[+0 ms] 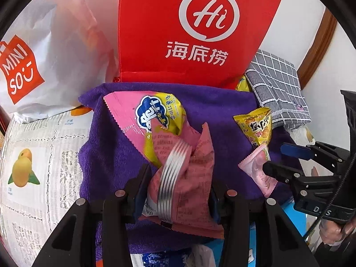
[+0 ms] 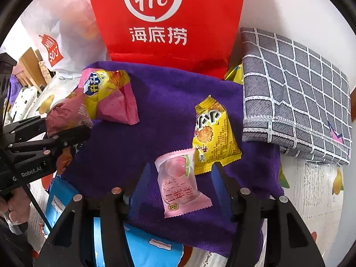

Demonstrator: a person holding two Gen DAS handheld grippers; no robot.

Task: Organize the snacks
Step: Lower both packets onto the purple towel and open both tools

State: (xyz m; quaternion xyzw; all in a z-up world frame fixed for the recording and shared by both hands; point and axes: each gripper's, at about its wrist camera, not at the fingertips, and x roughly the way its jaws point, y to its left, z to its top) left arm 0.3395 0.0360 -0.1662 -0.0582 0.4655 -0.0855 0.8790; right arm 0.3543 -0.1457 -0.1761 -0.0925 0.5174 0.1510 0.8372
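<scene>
Your left tongs [image 1: 178,191] sit narrow around the crinkly pink-and-yellow snack bag [image 1: 178,166], both pads right against its sides, so call it gripped, while your right tongs [image 2: 178,180] hang apart and released, straddling the little glossy peach candy packet [image 2: 181,182] without pinching it. Just past the right tips there's a puffy yellow cracker packet [image 2: 213,135] with zigzag ends, all on a fuzzy purple towel [image 2: 169,102], and a red paper bag [image 2: 166,22] walls off the far edge with a folded grey checked cloth [image 2: 296,93] on the right, so free towel is mostly between your two tongs
</scene>
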